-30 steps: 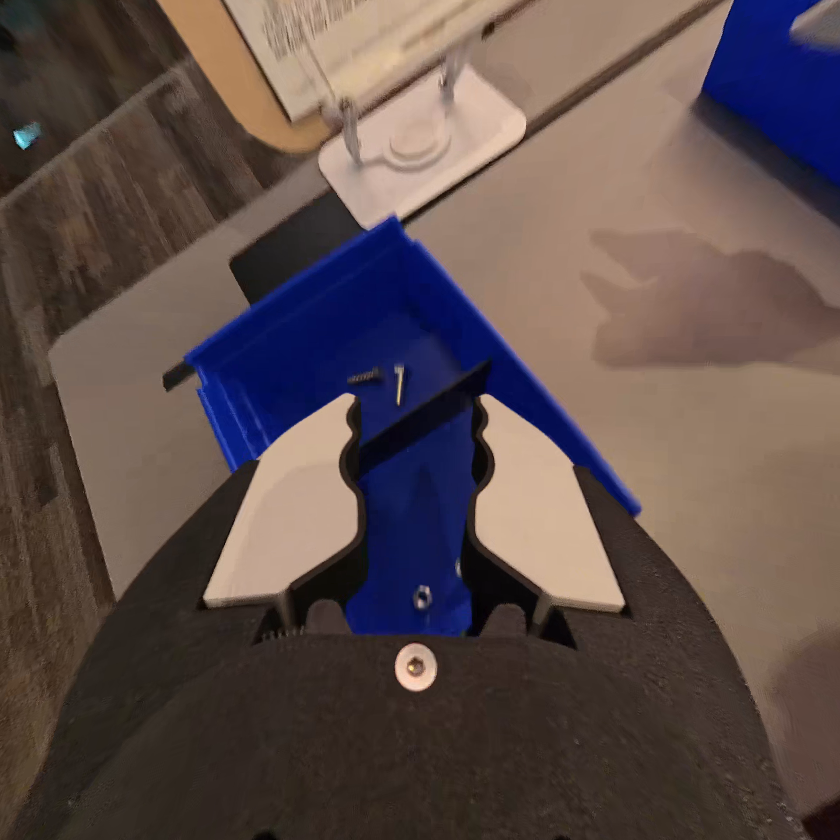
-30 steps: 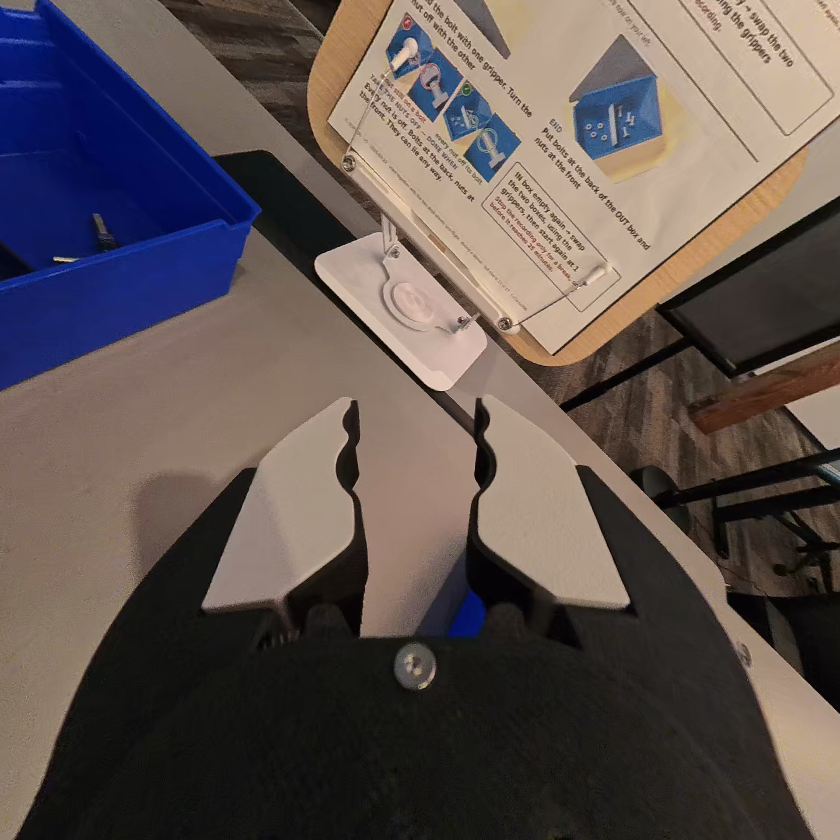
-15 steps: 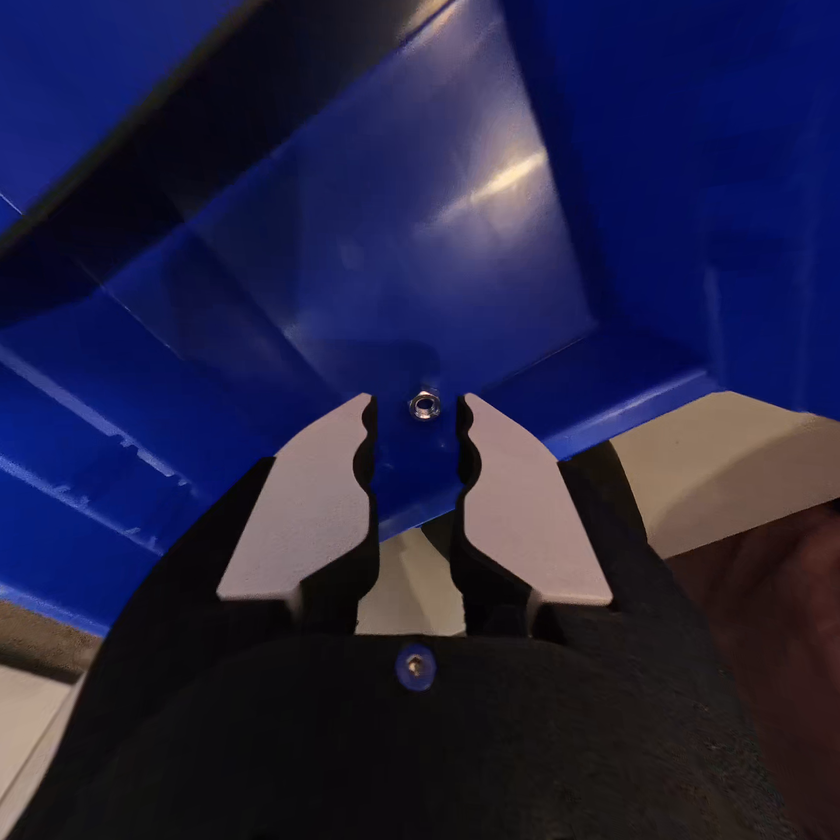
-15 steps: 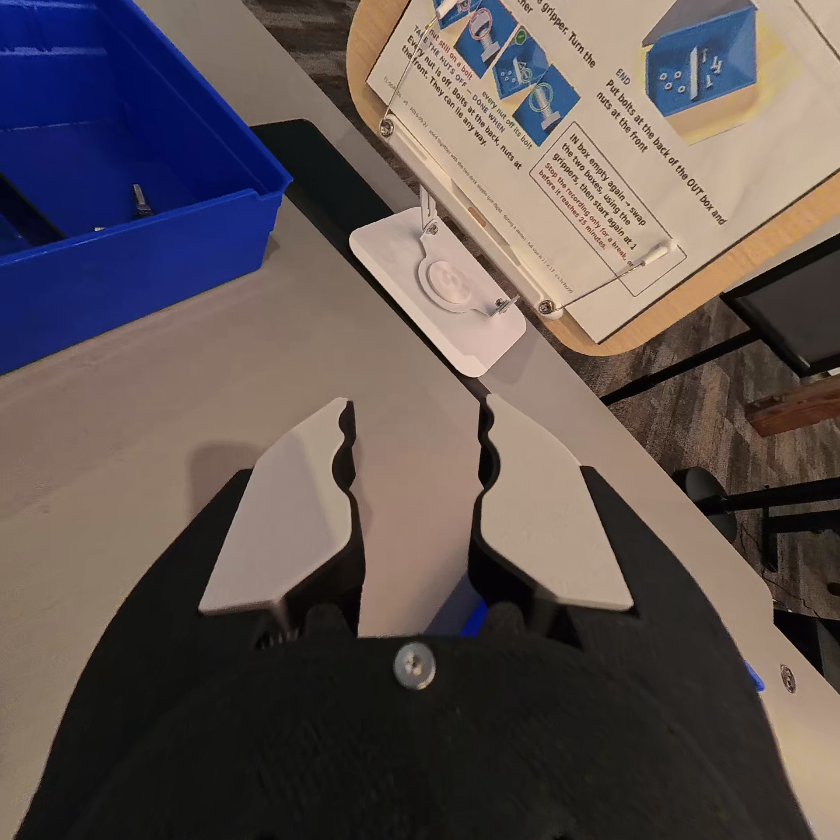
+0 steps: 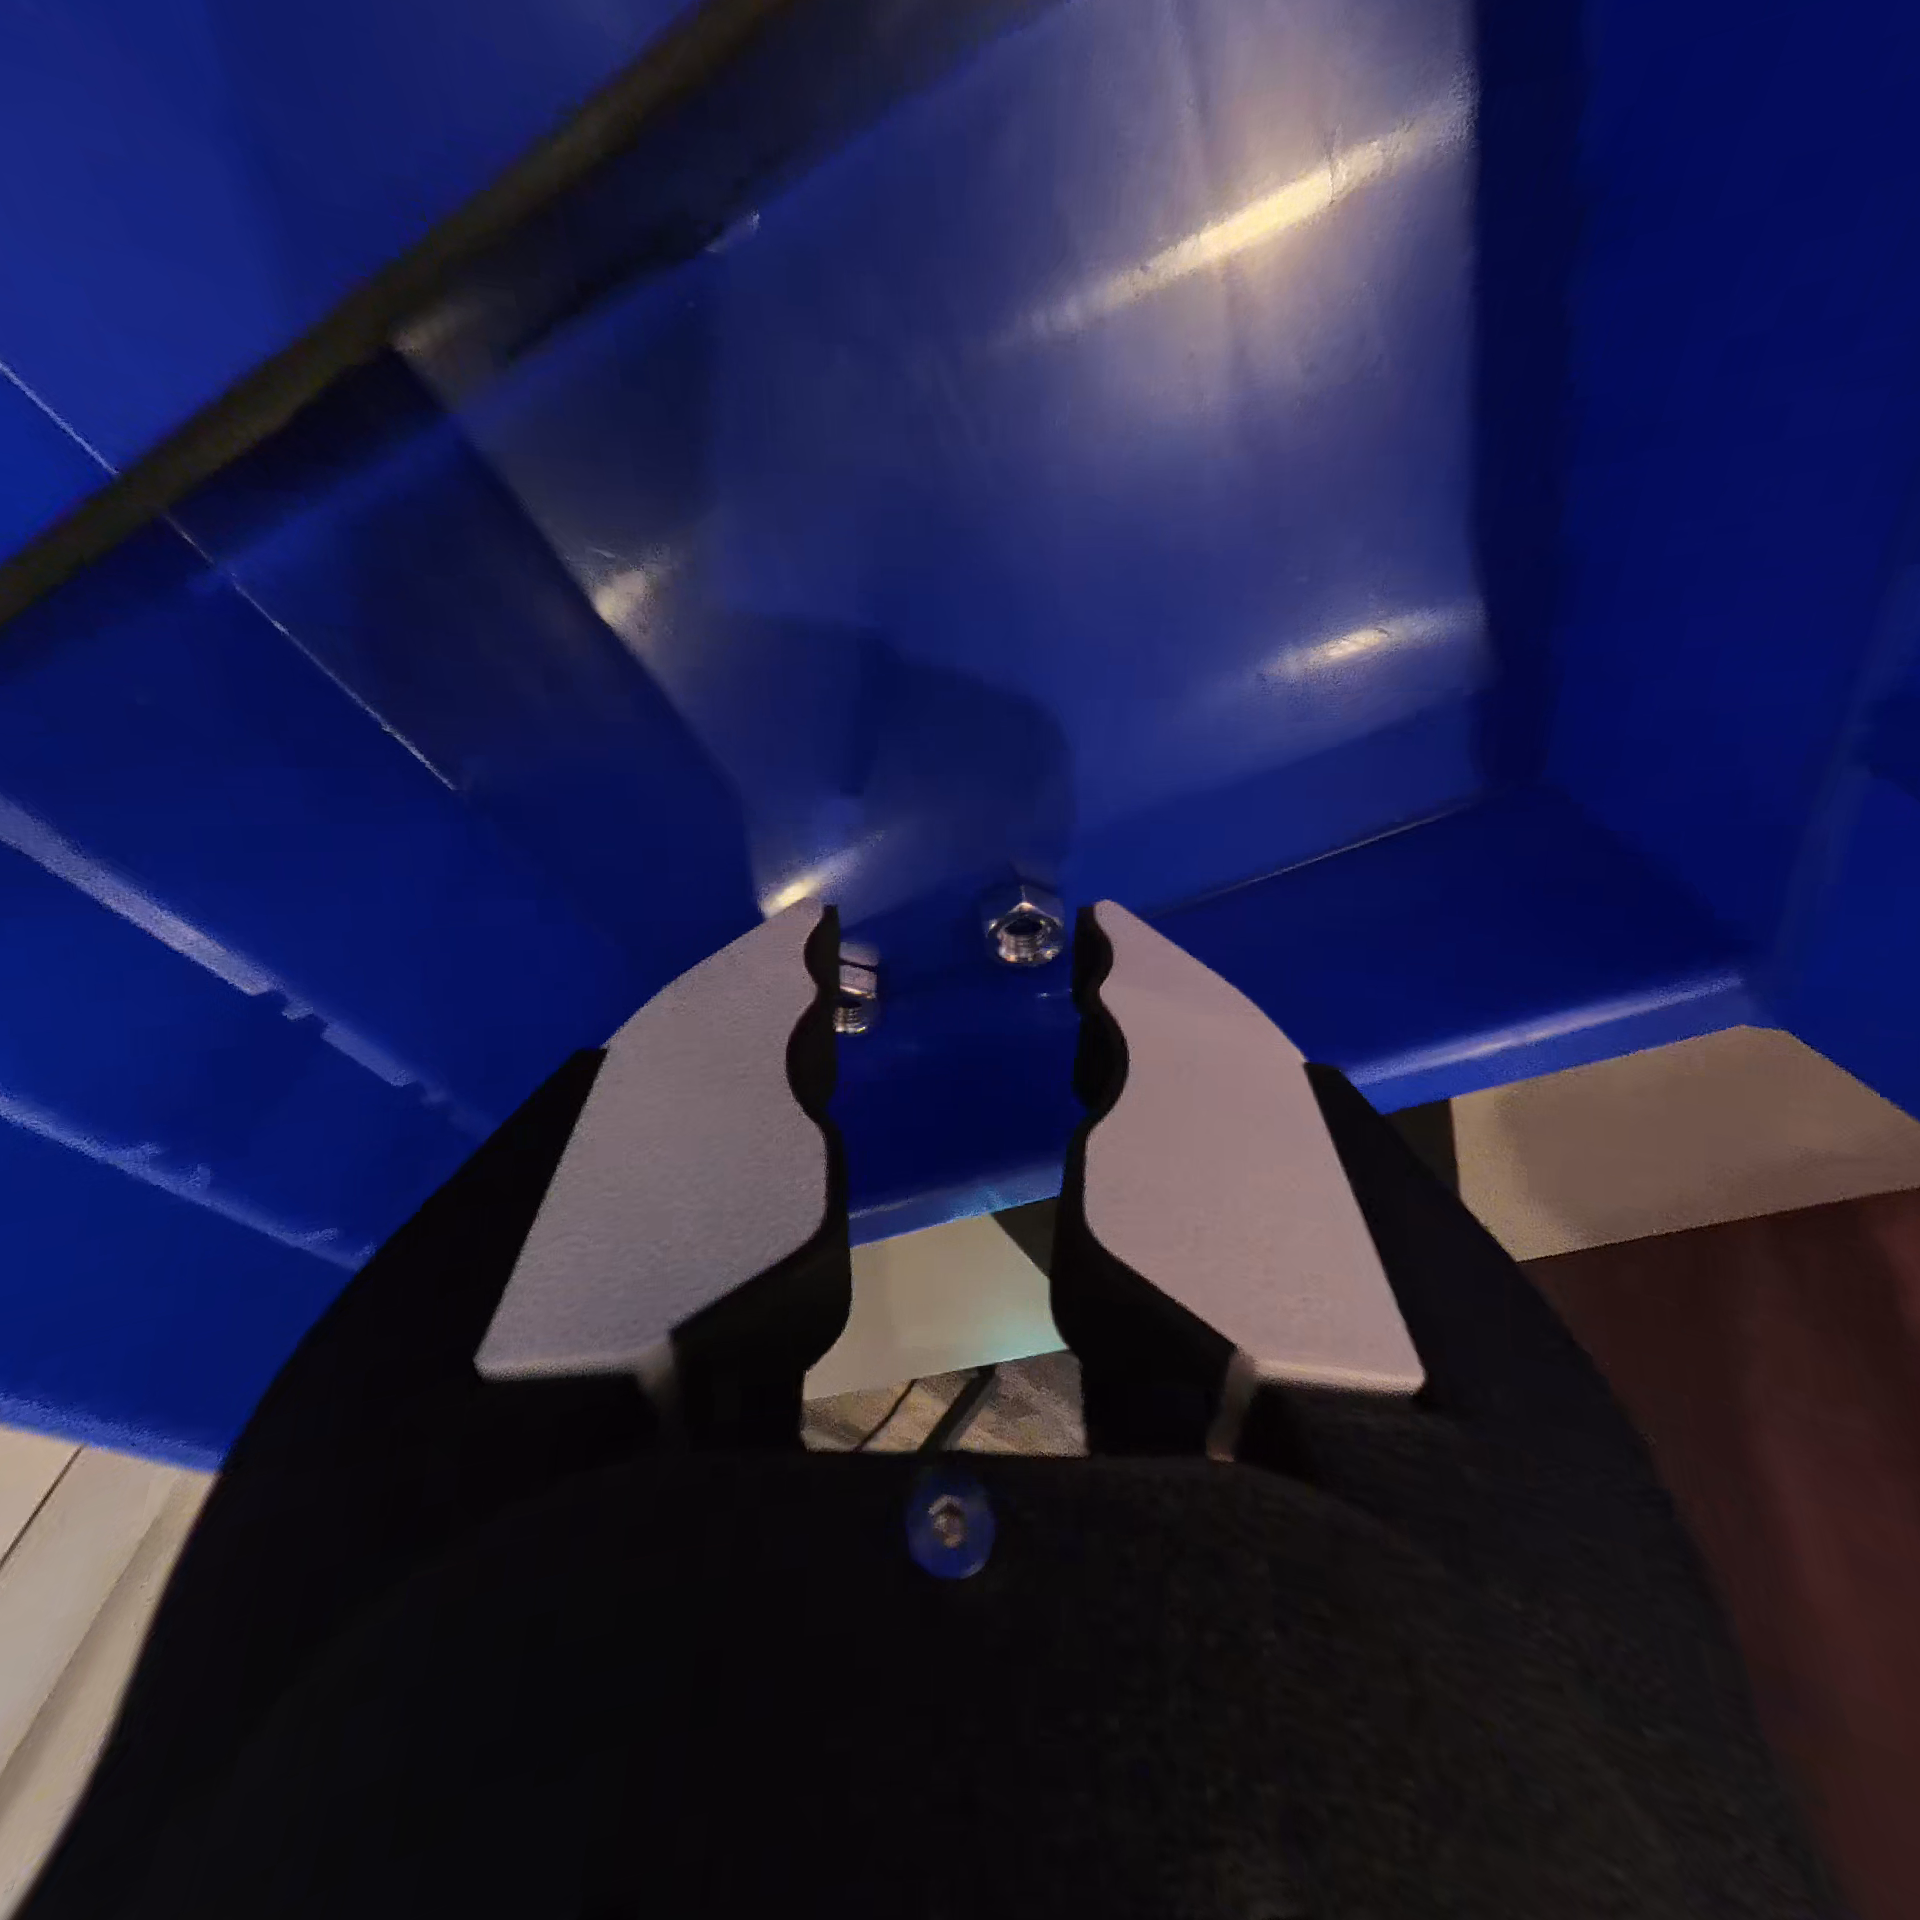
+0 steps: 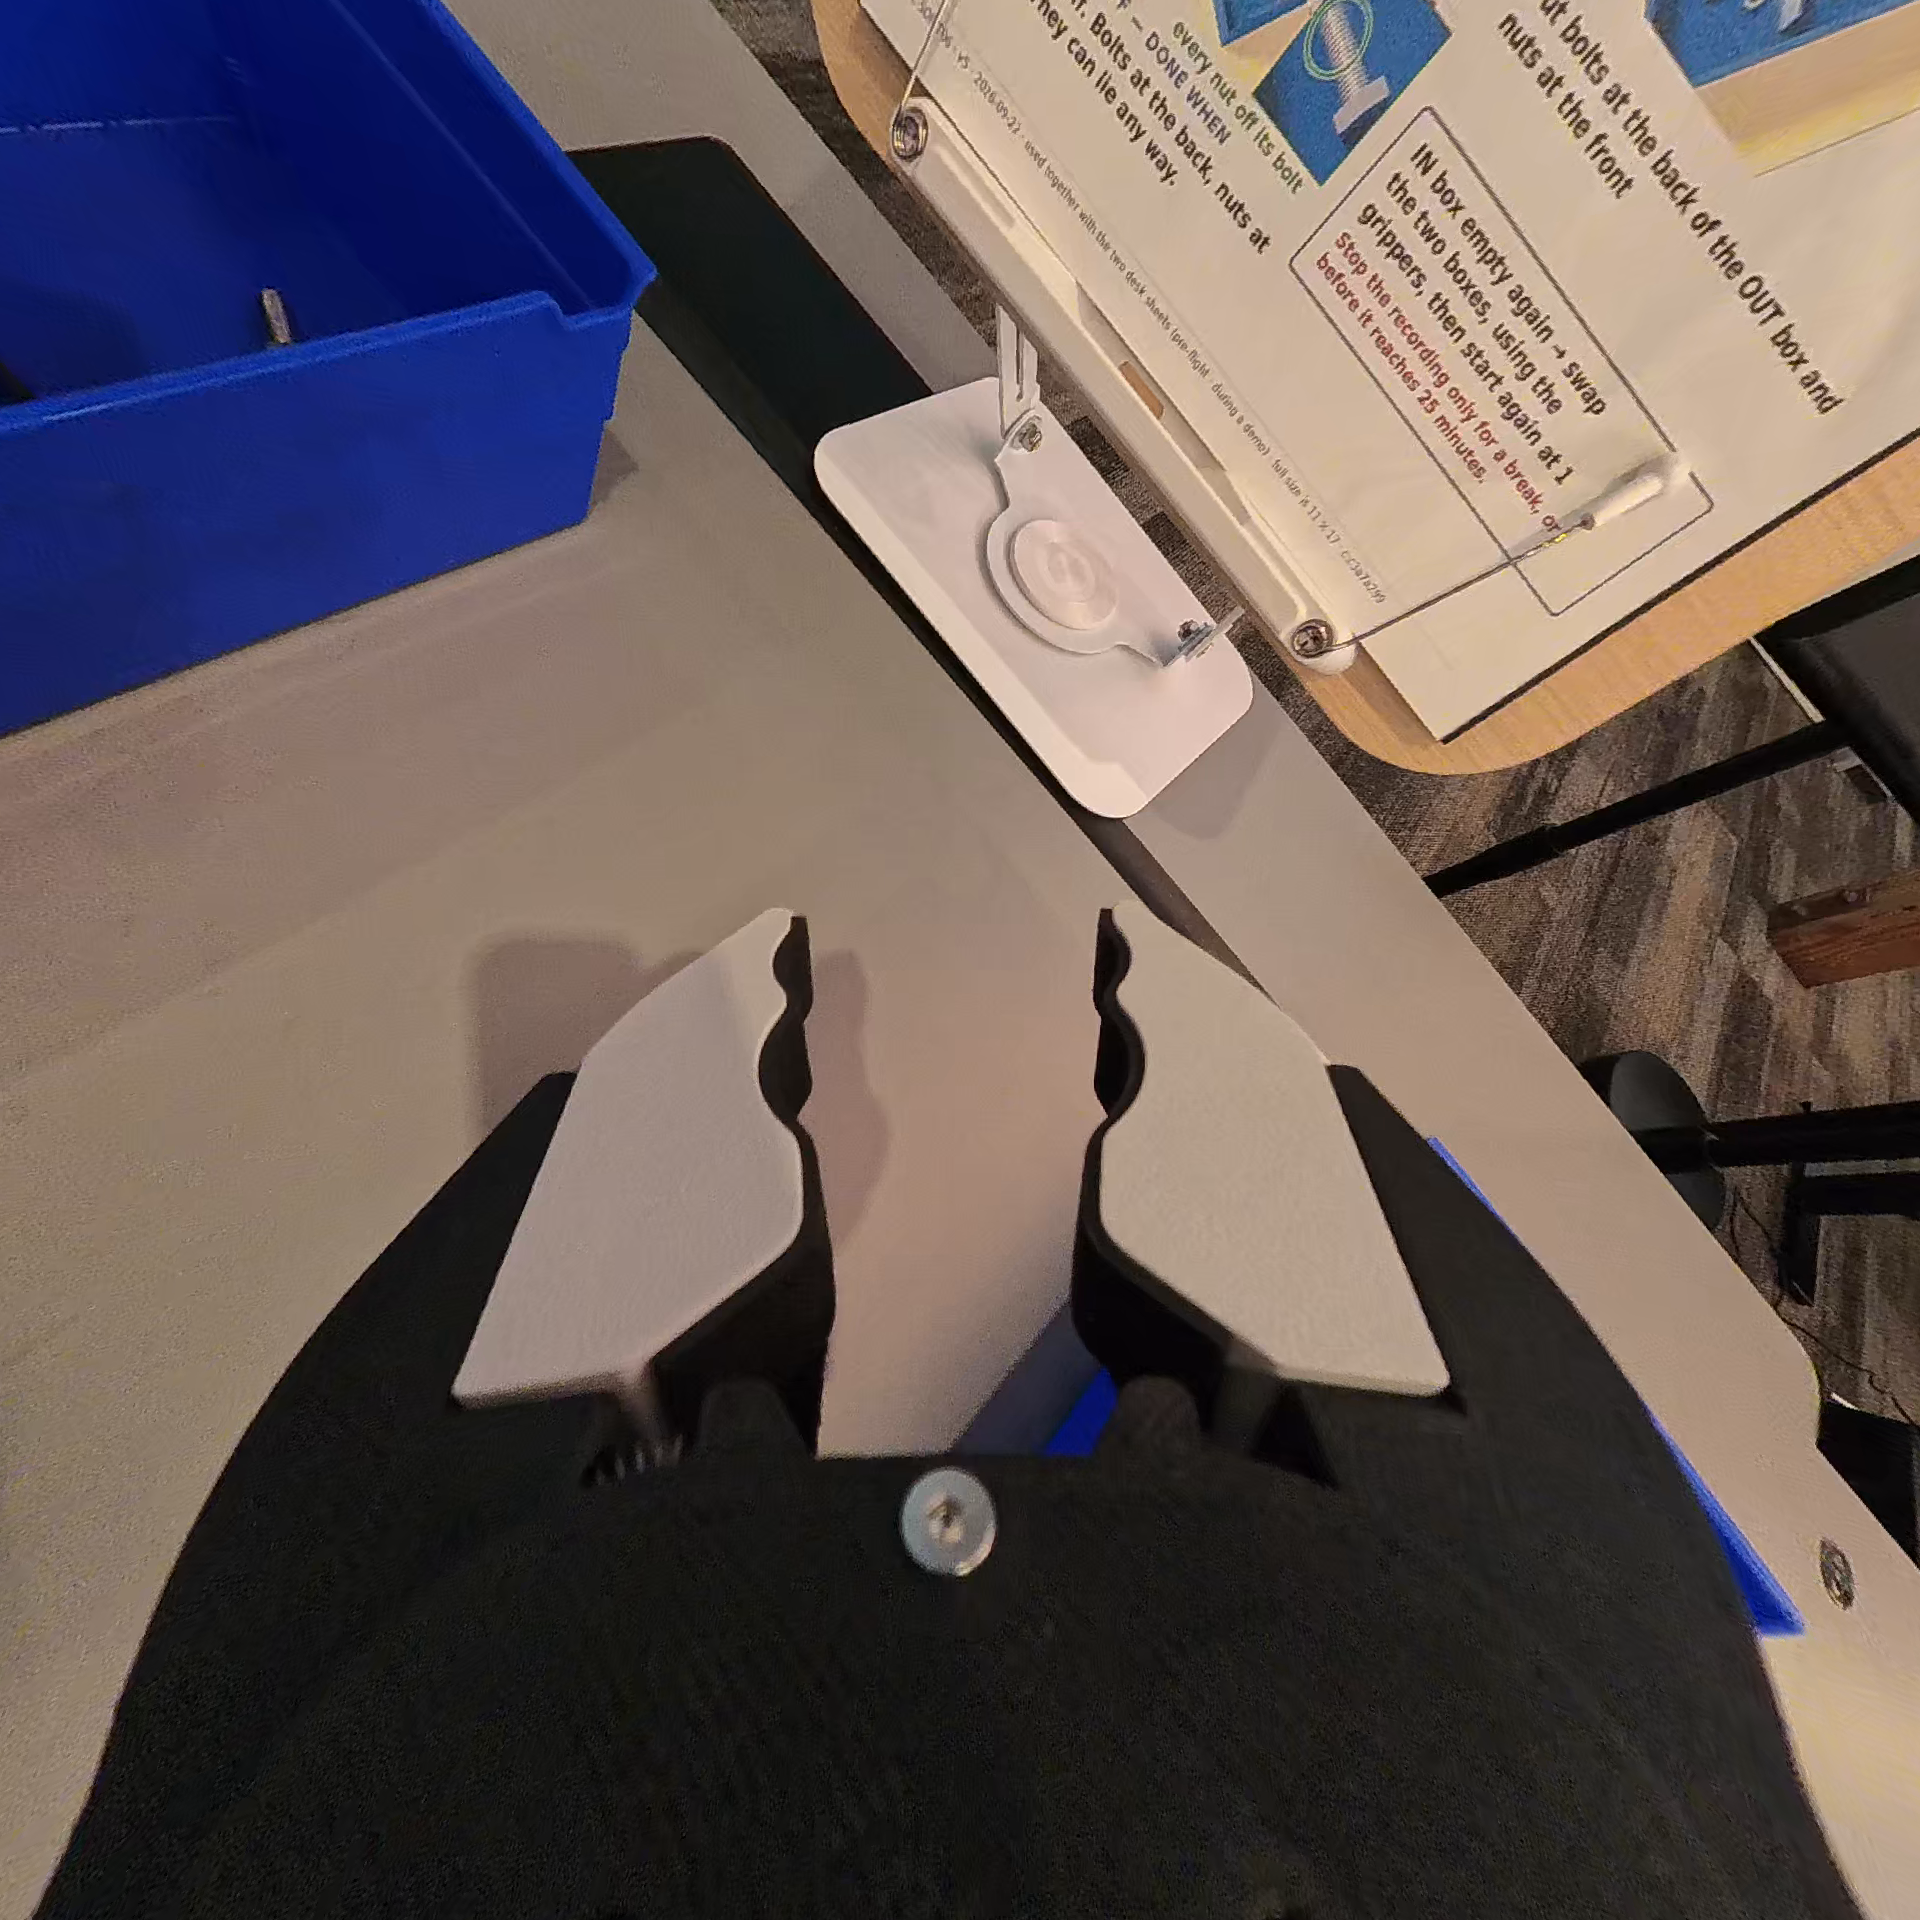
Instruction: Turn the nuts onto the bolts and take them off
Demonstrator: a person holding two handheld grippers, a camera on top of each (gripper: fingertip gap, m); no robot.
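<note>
The left gripper [image 5: 951, 920] reached down into the glossy blue bin [image 5: 1195, 436], jaws apart, with a shiny hex nut [image 5: 1021, 928] lying flat on the floor between its tips, bore facing up. A second nut [image 5: 855, 1000] sat tilted against the left finger. The right gripper [image 6: 951, 925] hung agape over the matte grey table [image 6: 623, 831], empty.

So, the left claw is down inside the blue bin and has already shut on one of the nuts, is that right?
Not quite. In the left wrist view the left claw is inside the blue bin, but it is open: one nut lies loose just beyond its tips and another nut sits beside its left finger.
</note>
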